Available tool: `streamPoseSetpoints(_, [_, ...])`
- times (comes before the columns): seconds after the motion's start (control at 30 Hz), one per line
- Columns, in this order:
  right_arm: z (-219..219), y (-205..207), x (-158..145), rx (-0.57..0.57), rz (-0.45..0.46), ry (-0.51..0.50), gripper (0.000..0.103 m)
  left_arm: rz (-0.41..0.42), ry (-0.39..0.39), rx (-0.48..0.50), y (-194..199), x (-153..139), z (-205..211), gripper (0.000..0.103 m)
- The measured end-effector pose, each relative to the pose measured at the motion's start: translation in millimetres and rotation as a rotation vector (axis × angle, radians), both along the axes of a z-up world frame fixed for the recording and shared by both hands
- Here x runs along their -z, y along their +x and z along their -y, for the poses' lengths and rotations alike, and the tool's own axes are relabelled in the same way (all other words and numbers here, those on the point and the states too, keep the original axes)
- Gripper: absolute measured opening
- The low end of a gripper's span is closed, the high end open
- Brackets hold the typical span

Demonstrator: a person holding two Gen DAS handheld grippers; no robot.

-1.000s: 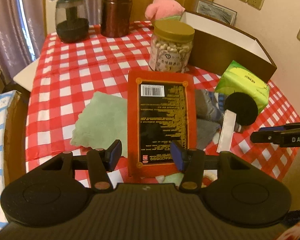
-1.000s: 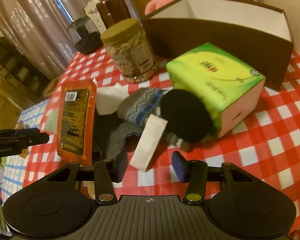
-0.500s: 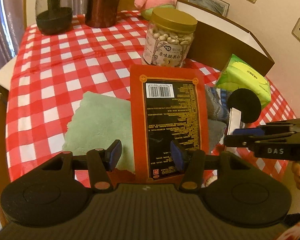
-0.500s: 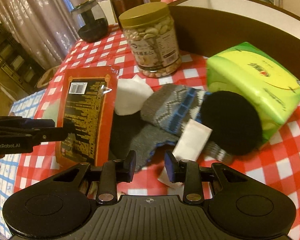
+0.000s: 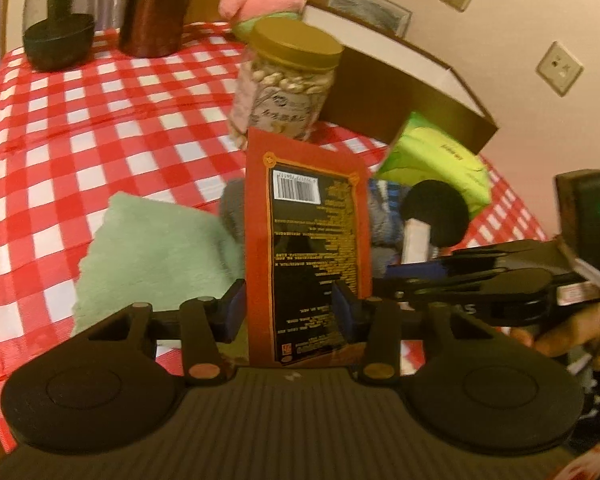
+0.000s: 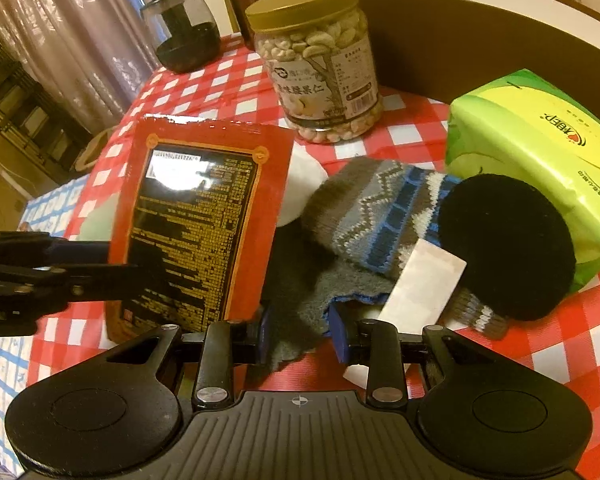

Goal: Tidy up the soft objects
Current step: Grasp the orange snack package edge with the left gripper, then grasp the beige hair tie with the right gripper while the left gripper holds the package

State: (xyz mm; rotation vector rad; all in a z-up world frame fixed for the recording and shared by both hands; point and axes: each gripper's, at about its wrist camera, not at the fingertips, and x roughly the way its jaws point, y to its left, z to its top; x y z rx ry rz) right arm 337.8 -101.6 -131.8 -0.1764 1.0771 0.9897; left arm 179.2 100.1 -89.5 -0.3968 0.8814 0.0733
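My left claw [image 5: 288,312] is closing, its blue pads on either side of the red packet [image 5: 308,240], which stands upright between them; I cannot tell whether the pads press it yet. The packet's lower edge is cut off behind the claw body. Its black panel carries a barcode and gold print too small for me to read.

My right claw [image 6: 300,332] stands narrowly parted over the edge of the grey cloth [image 6: 300,292]; the cloth lies between the pads, but contact is hidden from me.

Just beyond, the patterned knit sock [image 6: 376,216] lies on that cloth, partly covered by a black round pad [image 6: 508,244] and a white tag [image 6: 424,284]. A white object [image 6: 300,188] behind the packet is mostly hidden. The green towel [image 5: 156,256] lies flat on the desk [image 5: 80,120], left of the packet.

The green tissue pack [image 6: 540,152] shows a logo I cannot read reliably. The nut jar [image 6: 320,68] bears Chinese characters. The brown box [image 6: 480,52] behind is cut off.
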Motion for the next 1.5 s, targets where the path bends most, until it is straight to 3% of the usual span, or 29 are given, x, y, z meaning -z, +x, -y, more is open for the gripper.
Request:
streamPoseSetpoints(0.23, [7,6,4,0.022,-0.011,-0.019,0.033,0.049,-0.075,0.055,-3,-11,4,0.036])
streamPoseSetpoints(0.3, [9,7,5,0.021,-0.019,-0.017,0.033,0.057,-0.080,0.078,-1,-13,7,0.027])
streamPoseSetpoints(0.47, [10,2,3,-0.014,-0.015,-0.006,0.033,0.055,-0.148,0.122,8,-8,13,0.020])
streamPoseSetpoints(0.57, [14,2,4,-0.009,-0.037,-0.002,0.033,0.032,-0.134,0.117,16,-3,17,0.016])
streamPoseSetpoints(0.63, [18,2,2,-0.006,-0.040,0.001,0.033,0.013,-0.128,0.124,22,0,20,0.006])
streamPoseSetpoints(0.8, [29,-1,-6,-0.022,-0.047,0.027,0.033,-0.012,-0.067,0.136,33,3,29,0.001])
streamPoseSetpoints(0.93, [34,-9,-10,-0.073,-0.071,0.032,0.035,0.001,-0.040,0.135,31,-2,32,0.000])
streamPoseSetpoints(1.17, [36,-23,-18,-0.145,-0.076,0.048,0.054,0.057,-0.011,0.118,15,-30,33,0.000])
streamPoseSetpoints(1.5, [18,-52,-3,-0.240,-0.045,-0.054,0.055,0.111,0.018,0.042,-22,-57,27,0.000])
